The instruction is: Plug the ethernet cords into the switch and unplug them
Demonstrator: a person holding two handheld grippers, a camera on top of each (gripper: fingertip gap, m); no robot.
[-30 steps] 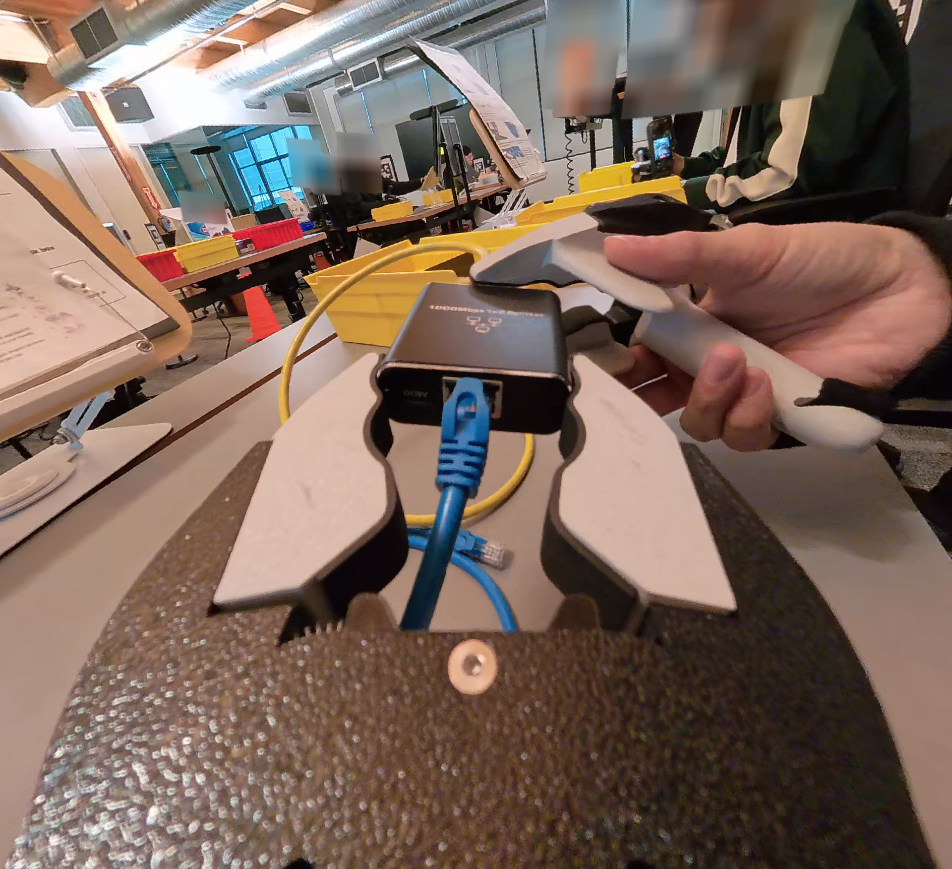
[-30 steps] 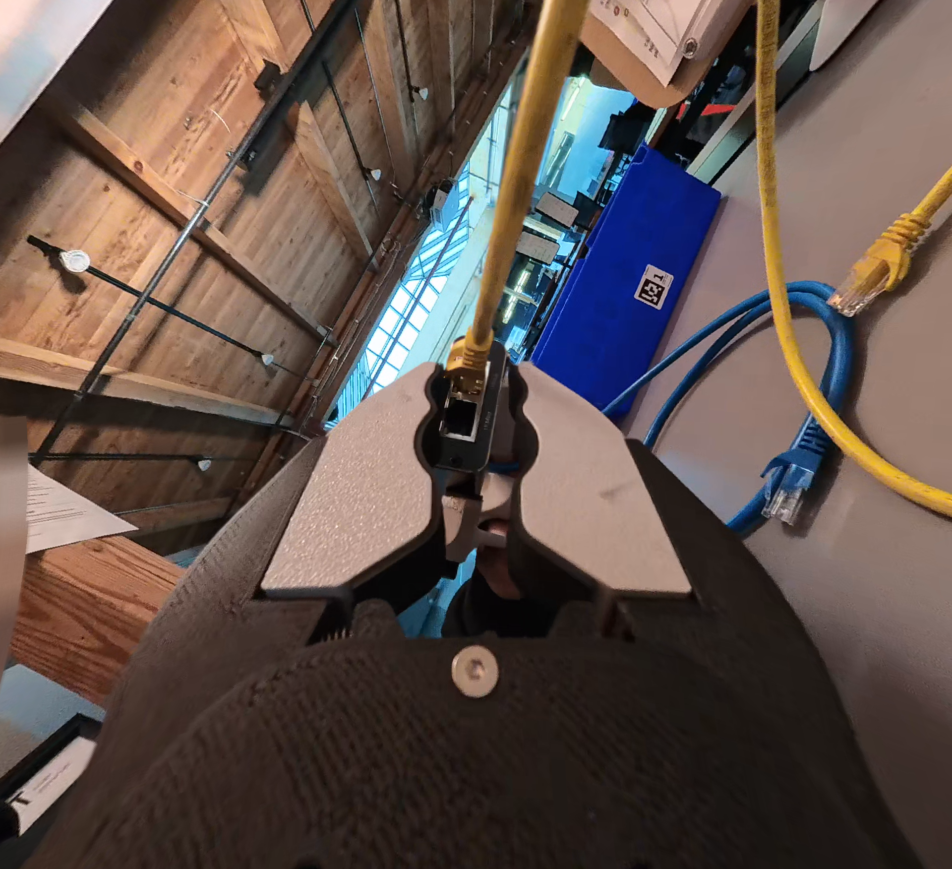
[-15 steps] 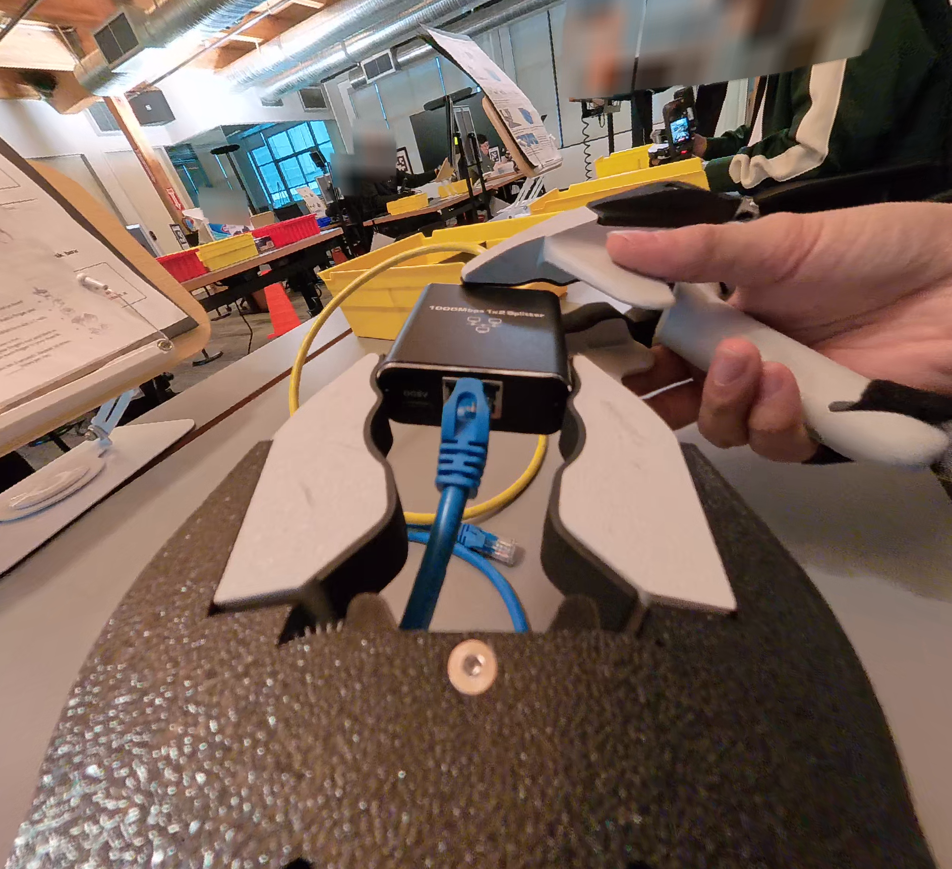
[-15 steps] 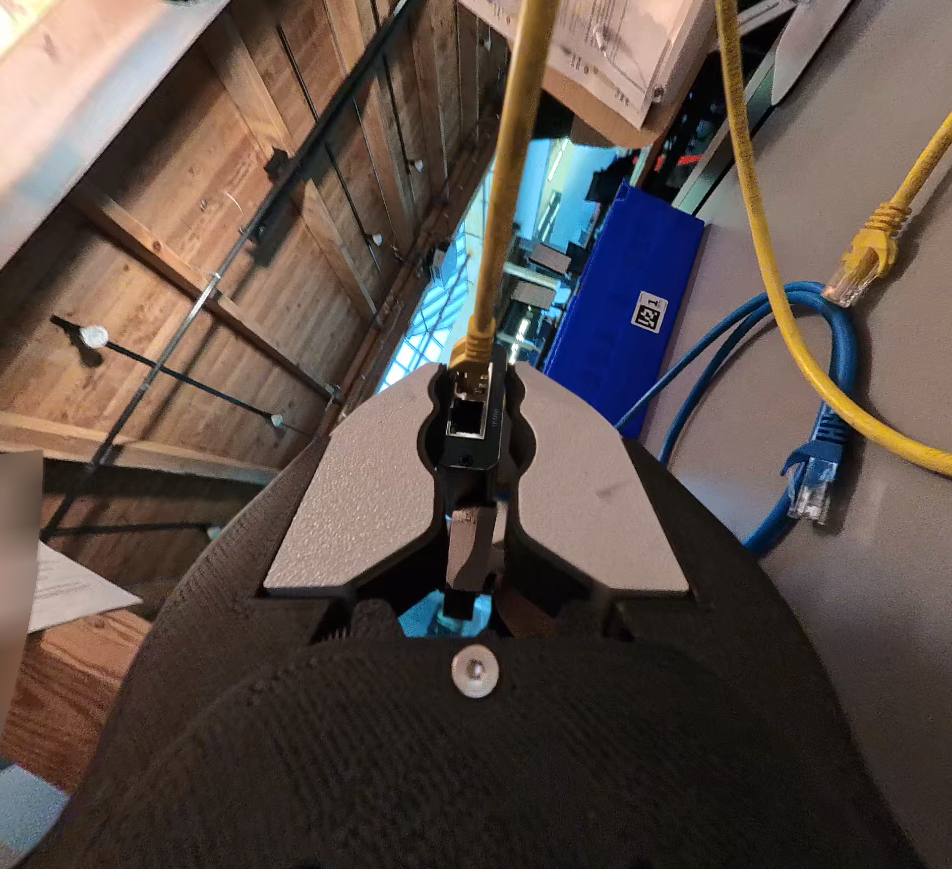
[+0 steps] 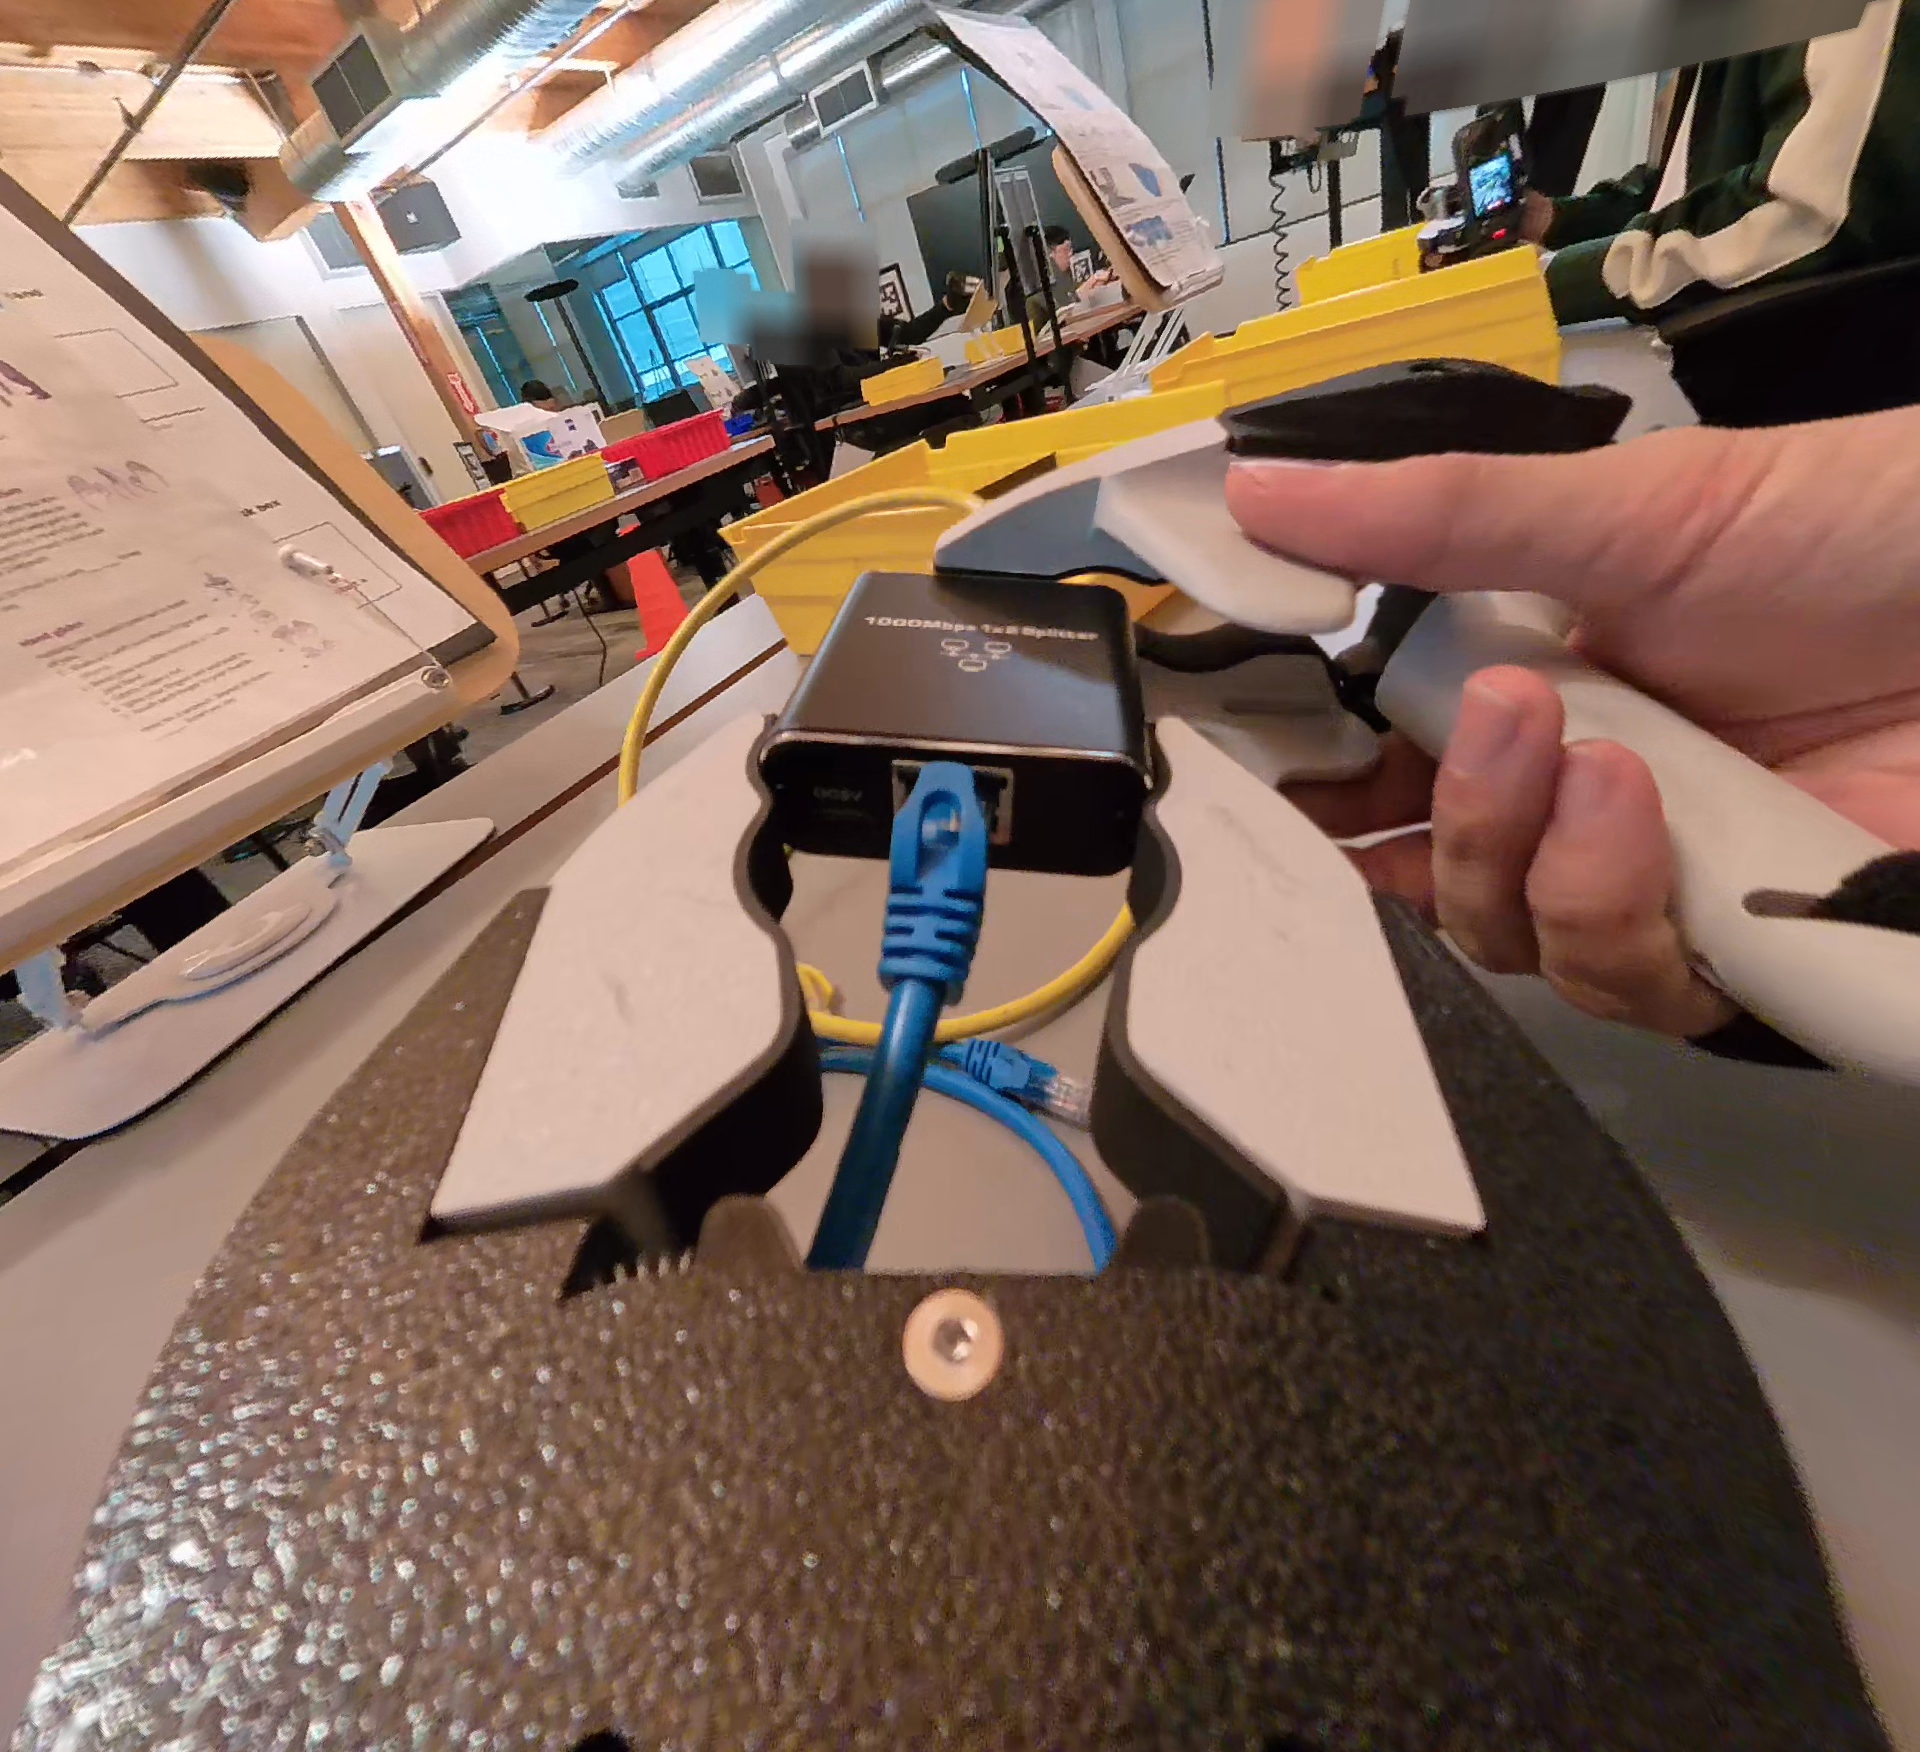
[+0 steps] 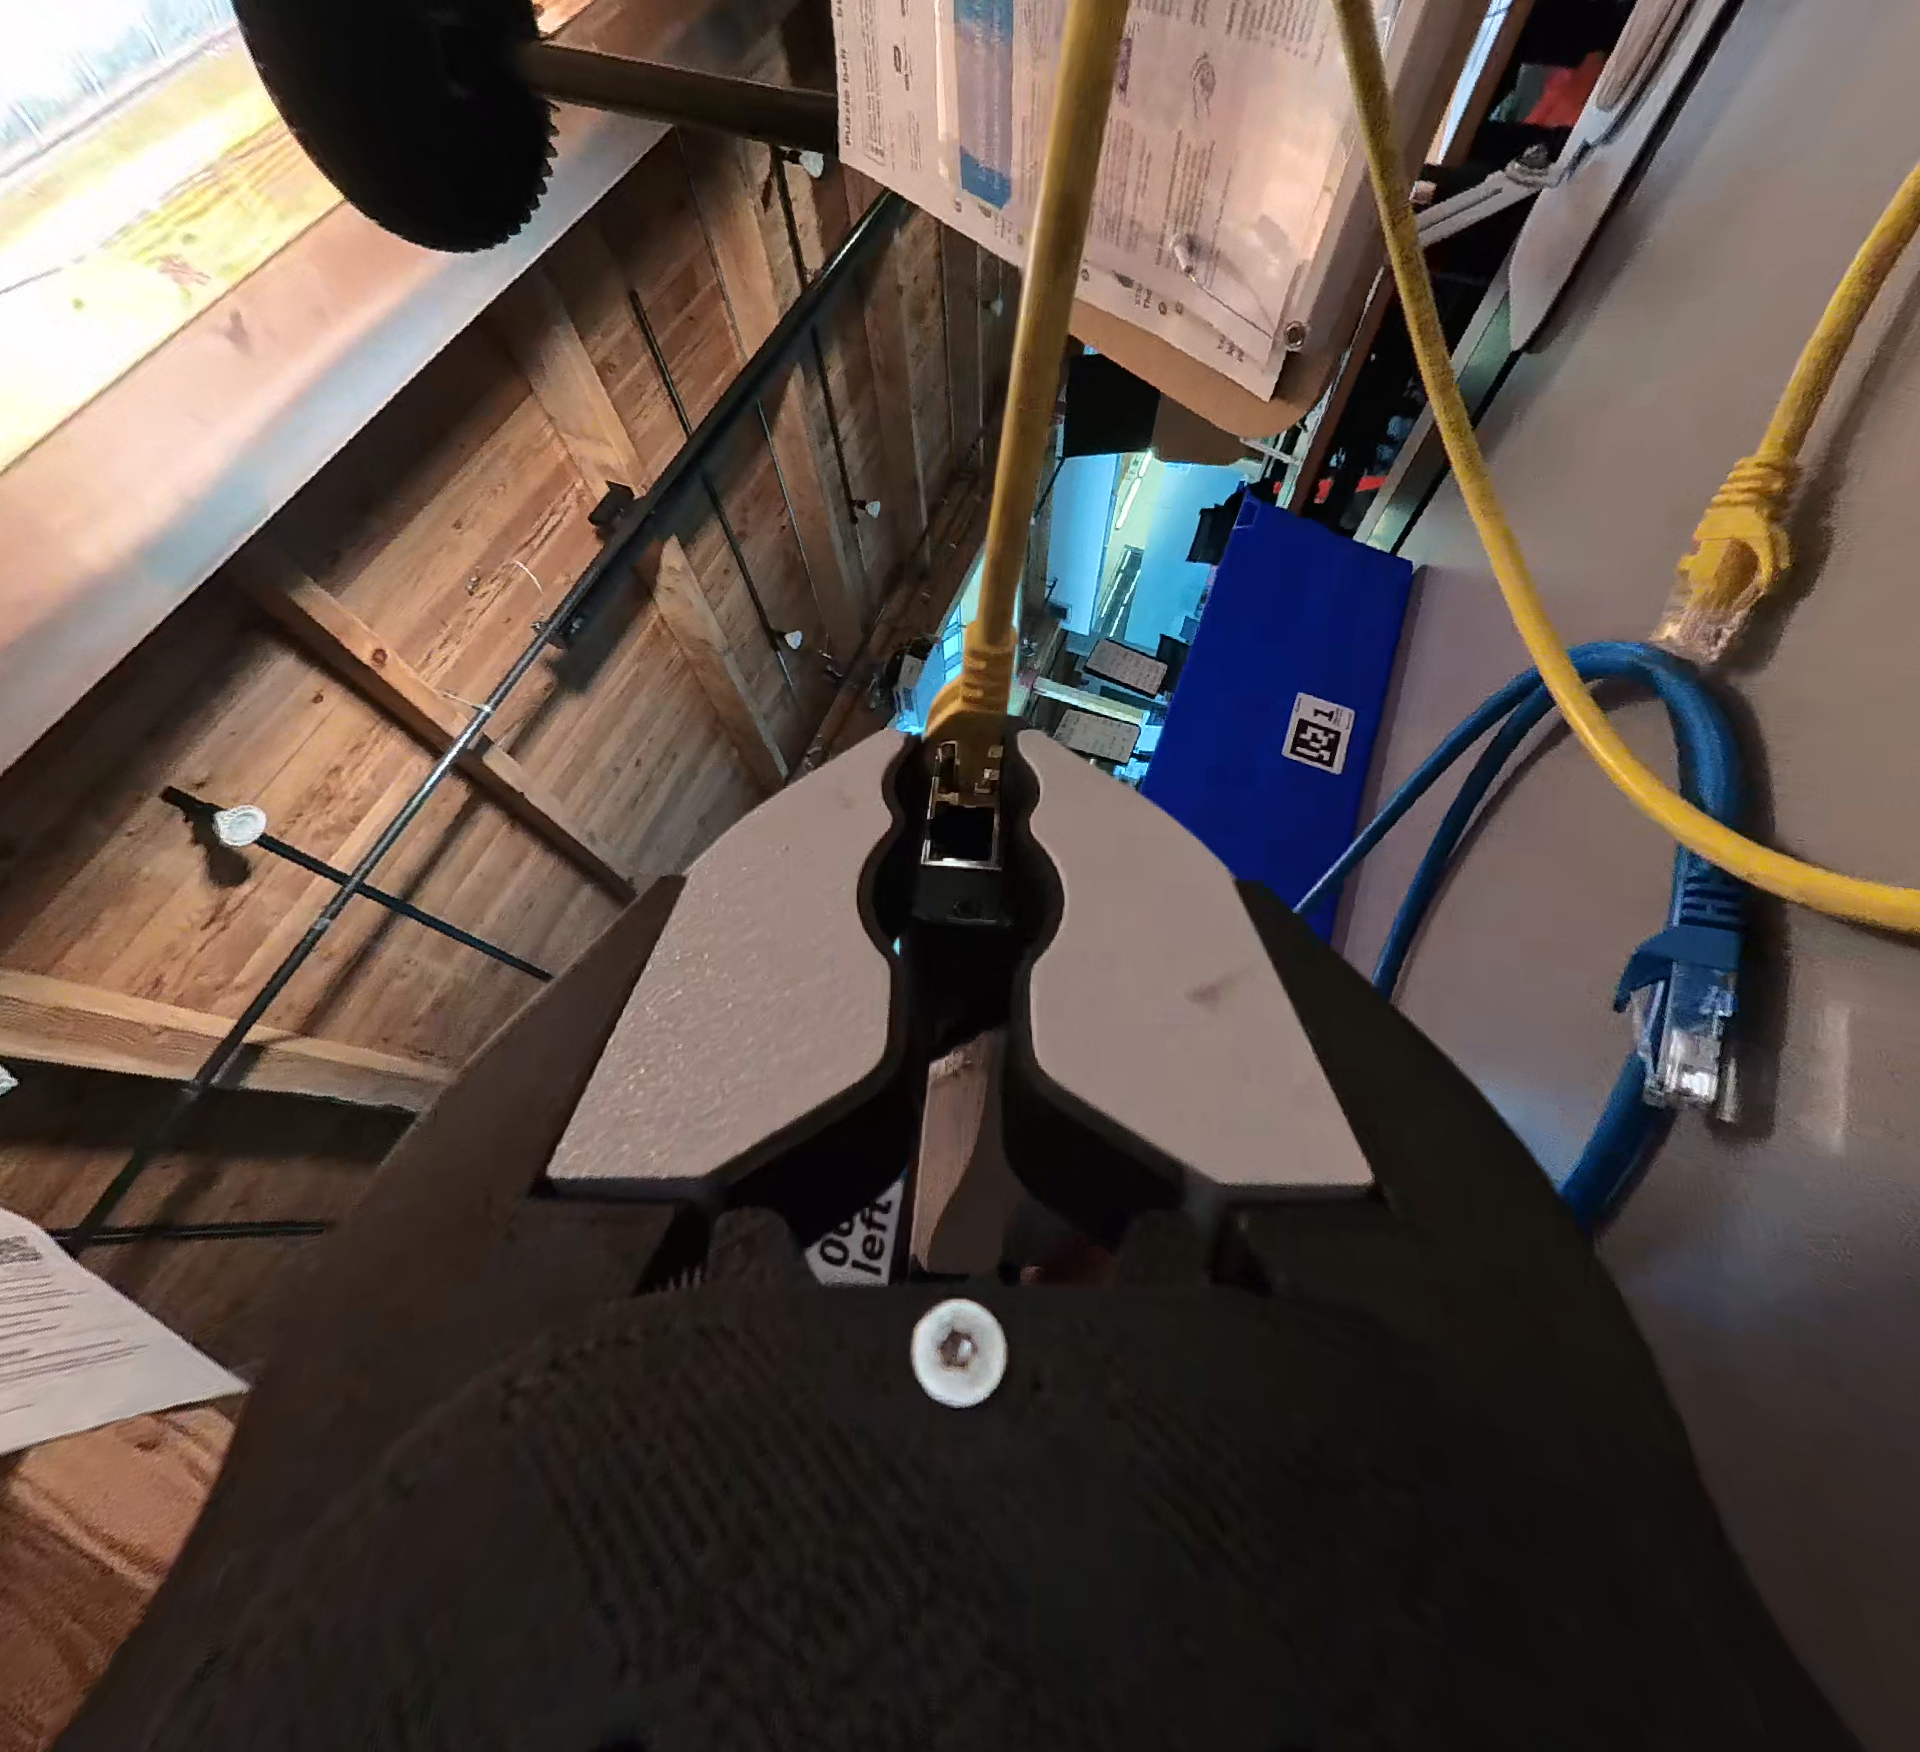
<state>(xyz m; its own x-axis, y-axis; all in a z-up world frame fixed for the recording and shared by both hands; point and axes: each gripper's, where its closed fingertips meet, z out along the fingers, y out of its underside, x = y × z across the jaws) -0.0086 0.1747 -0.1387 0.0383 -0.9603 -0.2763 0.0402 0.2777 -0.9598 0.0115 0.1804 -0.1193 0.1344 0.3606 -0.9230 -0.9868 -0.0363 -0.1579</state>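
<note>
Both grippers, left (image 5: 956, 829) and right (image 6: 961, 855), were clamped on the black switch (image 5: 977, 684); opposed pulling might have strained the seated blue plug (image 5: 935, 881).

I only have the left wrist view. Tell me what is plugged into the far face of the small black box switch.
Observer: The right wrist view shows a yellow ethernet plug sitting in one port on that face of the small black box switch. I cannot tell whether it is latched.
Operator: Report the port beside it.
Observer: The neighbouring port is empty.
Operator: Say how the right gripper holds the switch.
Observer: The right gripper is shut on the switch, with one finger against each of its broad faces.
</note>
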